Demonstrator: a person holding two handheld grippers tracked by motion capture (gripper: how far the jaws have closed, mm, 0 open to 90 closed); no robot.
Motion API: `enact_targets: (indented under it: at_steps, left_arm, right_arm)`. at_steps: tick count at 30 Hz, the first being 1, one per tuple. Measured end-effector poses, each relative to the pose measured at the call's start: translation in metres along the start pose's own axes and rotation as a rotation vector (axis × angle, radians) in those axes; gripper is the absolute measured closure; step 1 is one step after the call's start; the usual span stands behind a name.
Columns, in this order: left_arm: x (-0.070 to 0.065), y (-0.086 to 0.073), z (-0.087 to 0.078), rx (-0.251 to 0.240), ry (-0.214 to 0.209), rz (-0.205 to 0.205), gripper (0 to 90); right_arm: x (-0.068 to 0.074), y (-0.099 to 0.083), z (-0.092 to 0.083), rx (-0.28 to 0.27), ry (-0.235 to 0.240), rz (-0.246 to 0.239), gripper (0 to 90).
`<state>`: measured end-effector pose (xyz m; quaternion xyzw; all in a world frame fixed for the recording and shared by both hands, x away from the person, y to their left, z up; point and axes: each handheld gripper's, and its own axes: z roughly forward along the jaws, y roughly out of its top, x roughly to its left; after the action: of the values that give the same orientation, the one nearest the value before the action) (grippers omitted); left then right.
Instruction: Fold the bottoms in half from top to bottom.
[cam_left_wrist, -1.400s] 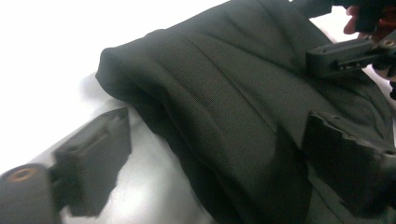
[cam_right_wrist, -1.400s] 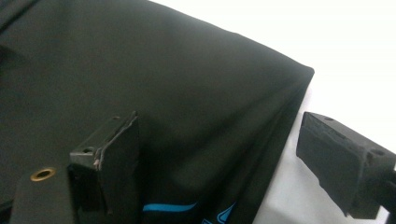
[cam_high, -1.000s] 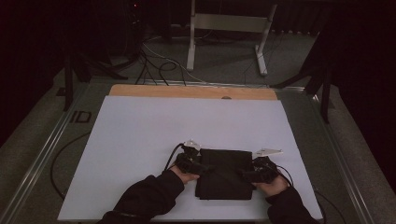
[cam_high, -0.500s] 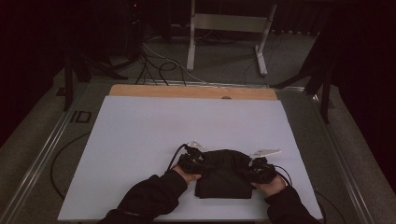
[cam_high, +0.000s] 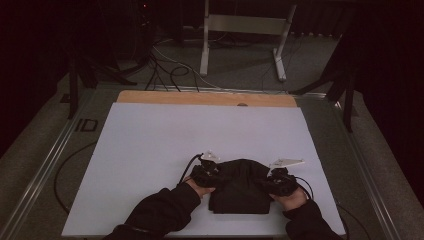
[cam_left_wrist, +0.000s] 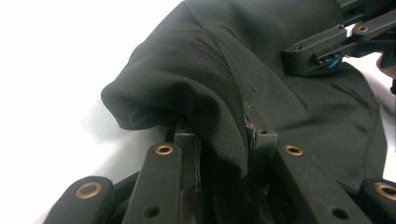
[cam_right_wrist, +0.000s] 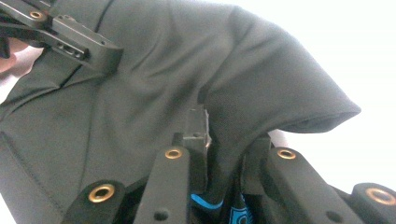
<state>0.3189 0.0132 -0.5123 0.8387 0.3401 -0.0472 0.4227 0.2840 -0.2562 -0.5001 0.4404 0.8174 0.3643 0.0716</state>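
A black folded garment (cam_high: 242, 187) lies near the front edge of the white table top (cam_high: 190, 135). My left gripper (cam_high: 209, 172) is at its far left corner and my right gripper (cam_high: 276, 181) at its far right corner. In the left gripper view the left gripper (cam_left_wrist: 224, 135) pinches a raised fold of the black cloth (cam_left_wrist: 187, 70), with the right gripper (cam_left_wrist: 322, 51) farther off. In the right gripper view the right gripper (cam_right_wrist: 229, 135) clamps a similar fold of the cloth (cam_right_wrist: 261, 60), and the left gripper (cam_right_wrist: 88, 46) is beyond. Both pairs of jaws have just been closing with the cloth between them.
A wooden strip (cam_high: 205, 98) runs along the table's far edge. Metal rails (cam_high: 45, 170) border the sides, with a black cable (cam_high: 62, 172) at the left. Beyond the table stand a metal frame (cam_high: 245, 25) and floor cables (cam_high: 170, 70).
Both grippers have closed on the garment's far corners. The cloth's far edge, flat a second ago, is bunched up and lifted a little between them.
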Motion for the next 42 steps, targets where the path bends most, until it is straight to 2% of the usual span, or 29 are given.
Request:
enact_targets:
  at_steps: [15,19,30,42]
  left_arm:
    - [-0.007,0.011,-0.017,-0.006,-0.042,0.024,73.2]
    - [-0.011,0.016,-0.024,-0.019,-0.043,0.041,73.3]
    - [-0.016,0.025,-0.038,-0.048,-0.065,0.042,73.4]
    - [-0.021,0.036,-0.052,-0.052,-0.07,0.062,73.5]
  right_arm:
    - [0.006,0.005,-0.013,-0.052,0.019,-0.007,77.5]
    - [0.009,0.007,-0.016,-0.069,0.012,-0.021,77.6]
    - [0.014,0.014,-0.029,-0.118,0.007,-0.035,77.6]
    - [0.018,0.02,-0.041,-0.149,0.003,-0.057,77.7]
